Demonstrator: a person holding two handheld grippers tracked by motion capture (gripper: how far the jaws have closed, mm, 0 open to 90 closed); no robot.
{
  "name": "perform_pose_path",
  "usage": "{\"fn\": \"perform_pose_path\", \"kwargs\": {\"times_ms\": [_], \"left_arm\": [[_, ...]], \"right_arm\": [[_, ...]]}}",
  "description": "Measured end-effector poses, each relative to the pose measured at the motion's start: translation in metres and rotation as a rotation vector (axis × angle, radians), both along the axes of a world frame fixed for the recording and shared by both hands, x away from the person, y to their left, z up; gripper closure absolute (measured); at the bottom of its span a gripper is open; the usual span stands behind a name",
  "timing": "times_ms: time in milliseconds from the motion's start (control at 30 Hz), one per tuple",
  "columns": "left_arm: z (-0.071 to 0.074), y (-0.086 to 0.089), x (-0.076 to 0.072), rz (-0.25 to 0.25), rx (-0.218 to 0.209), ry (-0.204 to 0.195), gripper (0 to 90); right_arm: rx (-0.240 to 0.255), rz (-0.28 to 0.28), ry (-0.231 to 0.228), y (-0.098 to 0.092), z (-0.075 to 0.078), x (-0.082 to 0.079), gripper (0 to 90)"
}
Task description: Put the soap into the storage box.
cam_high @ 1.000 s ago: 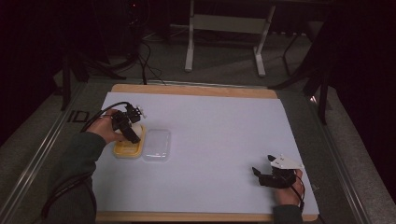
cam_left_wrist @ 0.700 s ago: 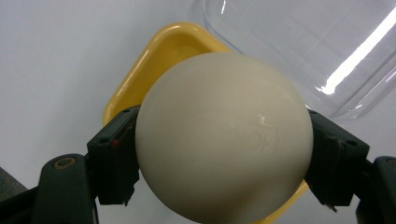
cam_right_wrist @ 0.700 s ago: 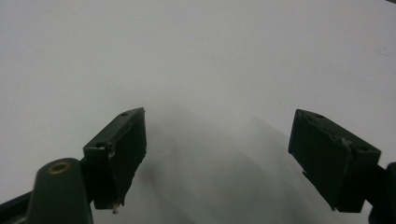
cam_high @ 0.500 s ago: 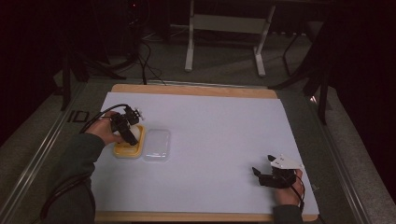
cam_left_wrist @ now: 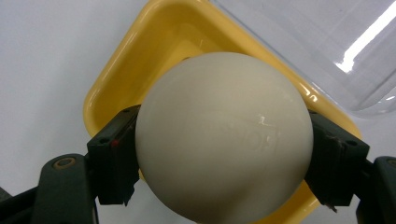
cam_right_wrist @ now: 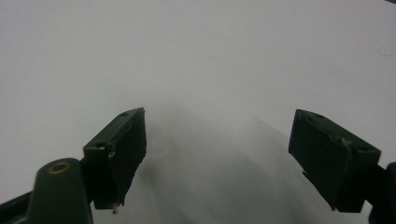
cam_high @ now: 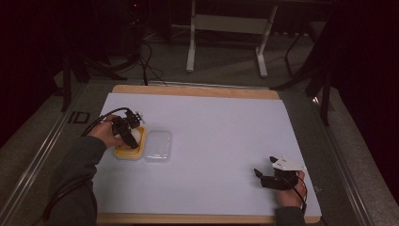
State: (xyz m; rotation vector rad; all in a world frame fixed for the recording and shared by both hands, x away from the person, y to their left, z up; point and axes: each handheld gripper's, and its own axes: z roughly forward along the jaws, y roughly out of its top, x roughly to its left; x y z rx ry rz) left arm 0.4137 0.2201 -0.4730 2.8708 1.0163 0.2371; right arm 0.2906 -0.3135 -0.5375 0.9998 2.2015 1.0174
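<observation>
From up high, the left claw (cam_high: 128, 133) was a small dark shape at the left of the frame, and the ball looked like just a pale spot under it. The left gripper view showed much more: a big white ball (cam_left_wrist: 224, 135) sat tight between the two black jaws, which pressed on it from both sides. Faint raised letters showed on the ball. Right under the ball was a yellow tray (cam_left_wrist: 116, 88), and the ball was over its middle; I could not tell if it touched the bottom. A clear lid (cam_high: 158, 146) lay flat on the bench (cam_high: 226, 127), just beside the tray on its right. The left hand (cam_high: 106, 134) reached in from the lower left, with the claw pointing down into the tray. The right claw (cam_high: 267, 176) was well apart, at the lower right of the high view, held low by the right hand (cam_high: 288, 190). In the right gripper view its jaws stood wide open with nothing between them, just the white bench top.
</observation>
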Motion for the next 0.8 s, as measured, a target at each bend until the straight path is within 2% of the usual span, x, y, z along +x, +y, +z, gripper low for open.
{"fn": "perform_pose_path", "kwargs": {"times_ms": [367,633,700,800], "left_arm": [[-0.013,0.005,0.002,0.006,0.007,0.02,23.3],[-0.016,0.007,0.004,0.024,-0.026,0.019,23.3],[-0.018,0.007,0.004,0.026,-0.019,0.024,23.3],[-0.02,0.008,0.005,0.036,-0.042,0.037,23.3]], "right_arm": [[0.0,0.0,0.001,0.0,0.0,0.0,19.1],[0.003,-0.002,0.001,0.0,0.0,0.0,19.1],[0.003,-0.003,0.001,0.0,0.0,0.0,19.1],[0.003,-0.002,0.001,0.0,0.0,0.0,19.1]]}}
